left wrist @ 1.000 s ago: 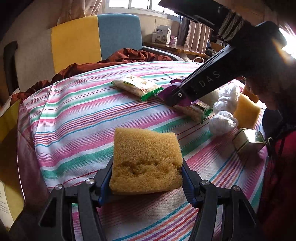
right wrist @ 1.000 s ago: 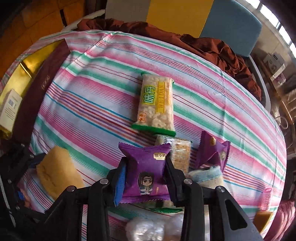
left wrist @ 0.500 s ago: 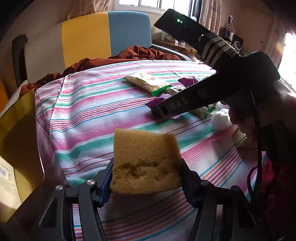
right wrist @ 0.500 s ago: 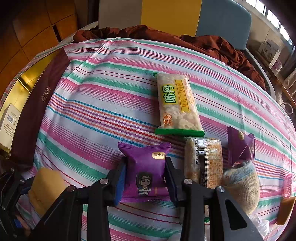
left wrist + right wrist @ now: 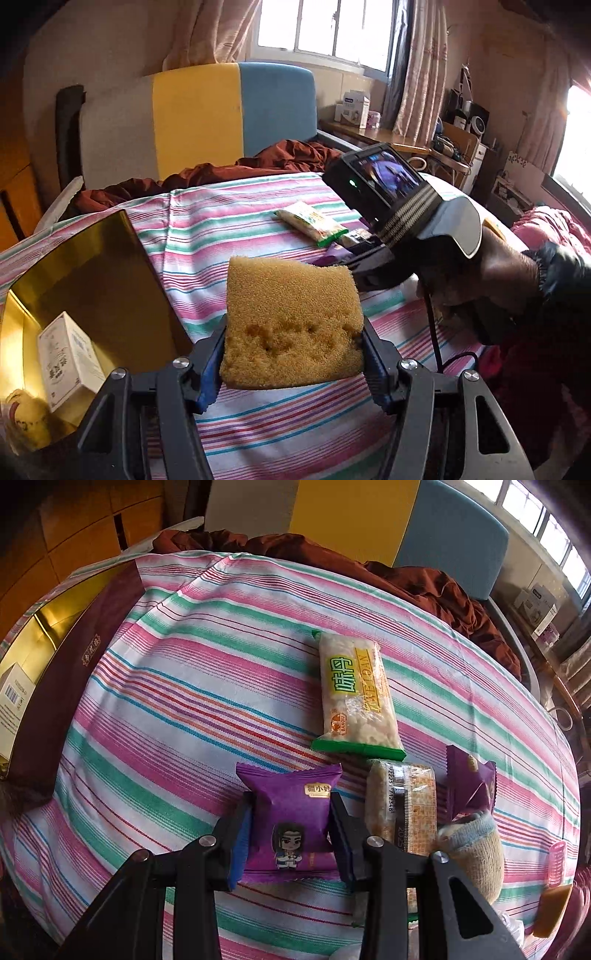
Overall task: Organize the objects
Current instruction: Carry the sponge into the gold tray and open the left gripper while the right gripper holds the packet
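My left gripper (image 5: pixel 293 363) is shut on a yellow sponge (image 5: pixel 291 321) and holds it above the striped tablecloth, just right of an open gold-lined box (image 5: pixel 88 280). My right gripper (image 5: pixel 291 834) is shut on a purple snack packet (image 5: pixel 291 812) with a cartoon figure, held low over the cloth. The right gripper's body (image 5: pixel 406 221) shows in the left wrist view, beyond the sponge.
The box (image 5: pixel 48 672) at the table's left holds a white carton (image 5: pixel 68 360). On the cloth lie a green-edged rice snack (image 5: pixel 354 698), a clear cracker pack (image 5: pixel 402 805), another purple packet (image 5: pixel 471 786) and a sock (image 5: pixel 476 845). A brown cloth and chair stand behind.
My left gripper has swung left with the sponge, so the gold box is now in view. My right gripper has carried the purple packet leftward, away from the other snacks.
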`<action>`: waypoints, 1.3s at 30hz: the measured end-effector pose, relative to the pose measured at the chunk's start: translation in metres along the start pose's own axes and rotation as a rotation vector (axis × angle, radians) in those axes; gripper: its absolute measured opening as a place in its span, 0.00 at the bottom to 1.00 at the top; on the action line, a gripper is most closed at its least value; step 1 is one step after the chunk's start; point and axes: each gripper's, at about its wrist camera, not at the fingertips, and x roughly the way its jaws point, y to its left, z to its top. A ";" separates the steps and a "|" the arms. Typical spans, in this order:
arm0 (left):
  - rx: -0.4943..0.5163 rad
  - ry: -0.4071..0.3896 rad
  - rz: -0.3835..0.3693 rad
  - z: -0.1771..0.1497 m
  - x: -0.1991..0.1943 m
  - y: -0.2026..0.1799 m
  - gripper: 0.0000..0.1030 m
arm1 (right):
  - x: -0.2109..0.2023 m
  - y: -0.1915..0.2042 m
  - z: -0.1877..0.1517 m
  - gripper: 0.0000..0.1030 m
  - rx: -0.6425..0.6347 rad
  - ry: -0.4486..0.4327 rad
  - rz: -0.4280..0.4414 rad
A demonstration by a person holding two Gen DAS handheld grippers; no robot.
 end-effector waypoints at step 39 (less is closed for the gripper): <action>-0.455 0.072 0.469 -0.020 -0.047 0.256 0.65 | 0.000 0.012 -0.002 0.37 -0.071 -0.024 -0.088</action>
